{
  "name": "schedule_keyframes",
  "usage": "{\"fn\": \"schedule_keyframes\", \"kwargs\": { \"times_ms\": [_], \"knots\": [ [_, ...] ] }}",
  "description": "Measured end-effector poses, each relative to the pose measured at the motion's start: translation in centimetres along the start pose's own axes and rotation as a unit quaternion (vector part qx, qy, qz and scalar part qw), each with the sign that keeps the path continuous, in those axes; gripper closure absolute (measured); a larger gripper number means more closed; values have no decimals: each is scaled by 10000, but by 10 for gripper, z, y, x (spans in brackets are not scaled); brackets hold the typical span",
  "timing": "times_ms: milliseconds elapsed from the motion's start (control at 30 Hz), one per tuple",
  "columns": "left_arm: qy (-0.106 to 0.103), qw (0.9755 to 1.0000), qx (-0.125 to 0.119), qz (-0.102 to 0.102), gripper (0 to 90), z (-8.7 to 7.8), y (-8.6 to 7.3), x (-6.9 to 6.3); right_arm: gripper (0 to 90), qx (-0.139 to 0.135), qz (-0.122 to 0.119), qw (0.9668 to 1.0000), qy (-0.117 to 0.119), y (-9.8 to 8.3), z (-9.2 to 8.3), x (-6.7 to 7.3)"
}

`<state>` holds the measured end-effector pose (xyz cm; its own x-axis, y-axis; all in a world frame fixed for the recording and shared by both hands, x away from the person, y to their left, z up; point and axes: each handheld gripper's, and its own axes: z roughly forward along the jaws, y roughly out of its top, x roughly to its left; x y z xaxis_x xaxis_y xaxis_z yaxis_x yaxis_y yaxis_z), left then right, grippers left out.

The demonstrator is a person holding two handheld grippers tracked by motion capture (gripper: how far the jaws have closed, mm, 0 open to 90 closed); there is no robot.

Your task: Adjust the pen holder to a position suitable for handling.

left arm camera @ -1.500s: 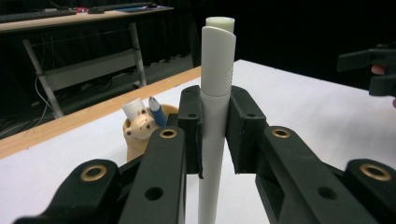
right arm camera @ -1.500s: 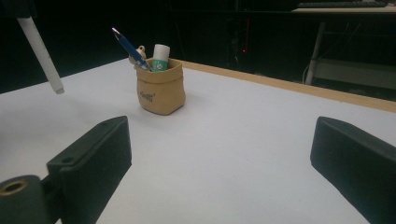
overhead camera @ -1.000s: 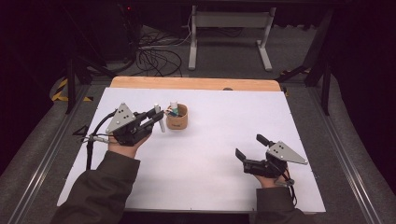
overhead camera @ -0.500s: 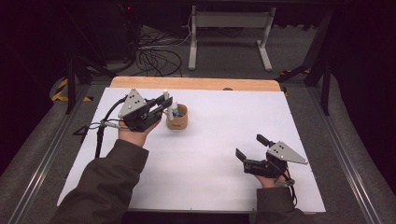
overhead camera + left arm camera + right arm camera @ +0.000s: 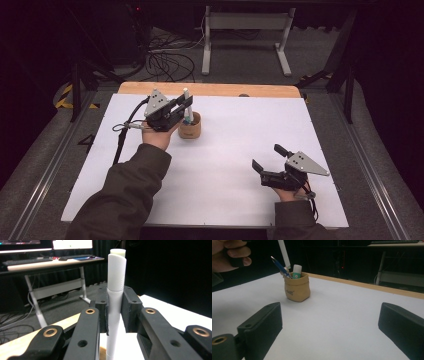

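While clamped between the pads of the left gripper, one white pen held upright above the tan fabric pot, lower end at or just inside the pot's mouth; contact with the contents not resolvable. Same pen seen in the right gripper view as a slanted white shaft over the pot. Pot count: one, standing on the white desk toward the far left corner, near the wooden far edge. Contents of pot, counted in the right gripper view: one blue pen leaning to the left, one white-capped green tube upright; two items inside, plus the held pen at the mouth. Grippers: two. Right gripper low over the desk near the near right corner, well apart from the pot, jaws spread wide with nothing between them; bare desk visible between both jaws in its own view. Left hand wrapped under its gripper, cable trailing toward the left edge. Hands: two, sleeves dark.
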<state>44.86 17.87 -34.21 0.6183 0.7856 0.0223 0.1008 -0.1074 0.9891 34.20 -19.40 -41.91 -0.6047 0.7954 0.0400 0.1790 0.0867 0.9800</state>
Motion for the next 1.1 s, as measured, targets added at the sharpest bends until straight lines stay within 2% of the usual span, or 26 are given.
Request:
{"fn": "schedule_keyframes", "kwargs": {
  "times_ms": [333,633,1033,1100],
  "knots": [
    [159,9996,176,-131,772,17,-12,2,62,0,5,10000,22,0,-1,0],
    [228,9991,337,-140,772,26,-21,2,63,13,2,10000,35,-1,-1,0],
    [97,9981,548,-274,772,29,-29,2,64,40,1,10000,39,-1,0,1],
    [84,9979,607,-231,772,30,-30,1,64,43,2,10000,37,-1,0,1]
  ]
}}
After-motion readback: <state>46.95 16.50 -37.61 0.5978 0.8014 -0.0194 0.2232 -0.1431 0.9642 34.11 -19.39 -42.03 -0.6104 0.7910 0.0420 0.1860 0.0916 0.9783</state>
